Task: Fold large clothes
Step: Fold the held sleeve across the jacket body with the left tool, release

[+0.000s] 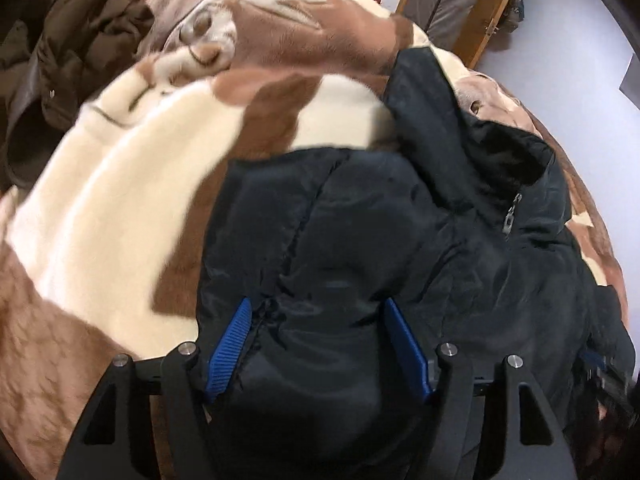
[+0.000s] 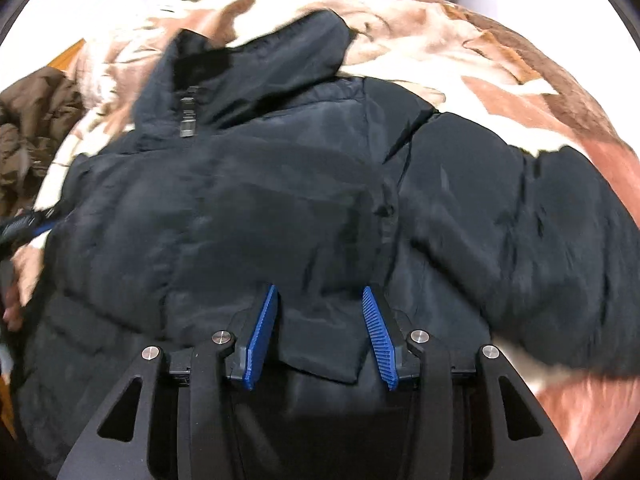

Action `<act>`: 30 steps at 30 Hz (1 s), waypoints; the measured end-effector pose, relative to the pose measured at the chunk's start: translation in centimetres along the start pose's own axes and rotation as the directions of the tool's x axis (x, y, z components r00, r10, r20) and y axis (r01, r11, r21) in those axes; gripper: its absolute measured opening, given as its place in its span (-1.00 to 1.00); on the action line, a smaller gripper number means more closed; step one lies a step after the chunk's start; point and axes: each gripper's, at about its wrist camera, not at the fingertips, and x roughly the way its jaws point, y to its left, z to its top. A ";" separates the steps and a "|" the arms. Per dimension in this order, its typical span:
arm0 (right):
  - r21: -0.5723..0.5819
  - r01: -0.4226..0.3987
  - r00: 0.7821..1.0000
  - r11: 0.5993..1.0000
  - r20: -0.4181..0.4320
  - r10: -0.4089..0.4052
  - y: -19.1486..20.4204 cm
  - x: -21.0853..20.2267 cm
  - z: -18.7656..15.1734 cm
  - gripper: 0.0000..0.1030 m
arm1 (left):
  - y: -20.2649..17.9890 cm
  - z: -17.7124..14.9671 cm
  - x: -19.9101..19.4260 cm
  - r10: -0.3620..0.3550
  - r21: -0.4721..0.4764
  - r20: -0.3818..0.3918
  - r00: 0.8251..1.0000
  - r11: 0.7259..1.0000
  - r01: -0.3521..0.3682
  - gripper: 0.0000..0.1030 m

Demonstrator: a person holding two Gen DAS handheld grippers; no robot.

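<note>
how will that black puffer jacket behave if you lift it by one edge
The black puffer jacket will probably sag and drape: it lies crumpled in soft folds on the blanket. Its shiny shell may slip between pads. Quilted padding suggests bulky but light.

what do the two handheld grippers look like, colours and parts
Both match. The left gripper and right gripper each have a matte black frame with angular arms, triangular cut-outs and round silver pivot bolts. Each finger carries a bright blue ribbed pad. No cables, markings or sleeves are visible.
</note>
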 end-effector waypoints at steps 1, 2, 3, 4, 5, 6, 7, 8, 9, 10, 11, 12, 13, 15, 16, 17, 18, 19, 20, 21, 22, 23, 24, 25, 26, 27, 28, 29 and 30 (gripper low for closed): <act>-0.001 0.006 1.000 1.000 0.000 -0.006 -0.2 0.3 0.4 -0.11 | -0.1 -0.3 0.1 0.000 0.005 0.004 1.000 1.000 0.000 0.38; 0.000 0.008 1.000 1.000 -0.005 -0.008 -0.4 0.5 0.7 -0.11 | -0.3 -0.5 0.0 0.003 0.013 0.007 1.000 1.000 -0.003 0.38; 0.006 0.006 1.000 1.000 -0.010 -0.006 -0.5 0.2 1.0 -0.11 | -0.4 -0.5 -0.1 0.004 0.019 0.003 1.000 1.000 -0.004 0.37; 0.011 0.004 1.000 1.000 -0.006 -0.004 -0.6 -0.2 1.1 -0.11 | -0.4 -0.2 -0.4 -0.002 0.019 -0.004 1.000 1.000 0.002 0.37; 0.017 -0.001 1.000 1.000 0.011 0.000 -0.7 -1.1 1.1 -0.11 | -0.4 0.0 -1.0 -0.015 0.017 -0.001 1.000 1.000 0.015 0.37; 0.021 -0.008 1.000 1.000 0.030 0.008 -0.8 -1.9 1.0 -0.11 | -0.3 0.6 -1.9 -0.036 0.019 0.019 0.999 0.999 0.036 0.37; 0.026 -0.021 0.998 0.999 0.061 0.020 -0.9 -2.8 1.0 -0.11 | -0.2 1.1 -2.7 -0.051 0.028 0.048 0.998 0.998 0.050 0.37; 0.029 -0.027 0.996 0.999 0.086 0.024 -0.9 -3.5 1.2 -0.11 | -0.1 1.8 -3.4 -0.046 0.041 0.079 0.996 0.998 0.043 0.37; 0.028 -0.025 0.995 0.999 0.098 0.022 -0.8 -3.6 1.6 -0.11 | -0.1 2.5 -3.6 -0.032 0.050 0.102 0.994 0.998 0.027 0.37; 0.026 -0.019 0.994 0.999 0.104 0.017 -0.8 -3.5 2.2 -0.11 | 0.2 3.4 -3.4 -0.013 0.055 0.120 0.993 0.998 0.006 0.37; 0.027 -0.017 0.995 0.999 0.097 0.014 -0.8 -2.9 2.7 -0.11 | 0.4 4.1 -2.9 0.010 0.054 0.124 0.992 0.998 -0.017 0.37; 0.036 -0.022 0.996 0.999 0.082 0.019 -0.9 -1.9 3.3 -0.11 | 0.8 4.6 -1.8 0.032 0.043 0.109 0.994 0.998 -0.037 0.37; 0.045 -0.022 0.998 0.999 0.065 0.019 -1.1 -0.9 3.7 -0.11 | 1.3 4.9 -0.5 0.037 0.026 0.079 0.996 0.999 -0.039 0.37; 0.056 -0.010 1.000 0.998 0.014 0.010 -1.6 1.9 4.2 -0.10 | 1.9 4.7 2.2 0.052 0.021 0.031 0.998 0.998 -0.053 0.40; 0.055 -0.015 1.000 0.998 -0.001 0.015 -1.9 2.8 4.2 -0.10 | 2.1 4.2 3.3 0.062 0.023 0.014 0.998 0.998 -0.062 0.50; 0.050 -0.014 1.000 0.999 -0.011 0.015 -1.9 3.7 4.1 -0.08 | 2.5 3.8 4.0 0.048 0.007 0.001 0.999 0.999 -0.048 0.54; 0.045 -0.011 1.000 0.999 -0.011 0.011 -1.9 3.9 4.0 -0.08 | 2.9 3.5 4.5 0.019 -0.026 -0.004 1.000 0.999 -0.019 0.56; 0.037 -0.002 1.000 0.999 -0.008 0.002 -1.8 4.1 3.9 -0.08 | 3.6 3.2 4.9 -0.017 -0.070 -0.010 1.000 0.997 0.017 0.56; 0.029 0.008 1.000 1.000 -0.005 -0.008 -1.6 4.1 3.8 -0.08 | 4.1 3.0 5.1 -0.045 -0.106 -0.012 0.999 0.993 0.044 0.57; 0.023 0.012 1.000 1.000 -0.005 -0.012 -1.5 4.2 3.8 -0.08 | 4.4 2.9 5.2 -0.058 -0.120 -0.012 0.998 0.991 0.056 0.57; 0.027 0.009 1.000 1.000 -0.010 -0.009 -1.6 4.1 3.9 -0.08 | 4.3 2.9 5.0 -0.054 -0.118 -0.010 0.998 0.992 0.053 0.57; 0.038 0.006 1.000 0.999 -0.018 -0.005 -1.7 3.7 4.0 -0.08 | 4.0 3.1 4.6 -0.039 -0.109 -0.010 0.999 0.993 0.037 0.53; 0.047 0.010 1.000 0.999 -0.018 -0.009 -1.8 2.9 4.1 -0.08 | 3.6 3.3 3.9 -0.022 -0.096 -0.007 1.000 0.995 0.021 0.49; 0.048 0.015 1.000 0.999 -0.009 -0.015 -1.7 2.0 4.2 -0.08 | 3.1 3.5 2.8 -0.015 -0.083 0.006 1.000 0.996 0.016 0.40; 0.045 0.016 1.000 0.999 0.016 -0.017 -1.5 0.5 3.9 -0.08 | 2.7 3.5 1.4 -0.020 -0.071 0.029 0.999 0.997 0.022 0.38; 0.042 0.012 0.999 0.999 0.039 -0.013 -1.4 -0.7 3.4 -0.08 | 2.2 3.3 0.0 -0.021 -0.052 0.056 0.998 0.998 0.024 0.38; 0.042 0.001 0.998 0.999 0.060 -0.003 -1.4 -1.9 2.7 -0.08 | 1.8 2.8 -1.6 -0.017 -0.028 0.086 0.996 0.999 0.019 0.37; 0.047 -0.012 0.998 0.999 0.070 0.009 -1.4 -2.6 1.9 -0.08 | 1.4 2.3 -2.8 -0.019 -0.006 0.114 0.993 1.000 0.020 0.37; 0.053 -0.021 0.998 0.998 0.068 0.018 -1.3 -2.8 1.1 -0.08 | 1.0 1.6 -3.9 -0.033 0.015 0.135 0.990 0.999 0.031 0.37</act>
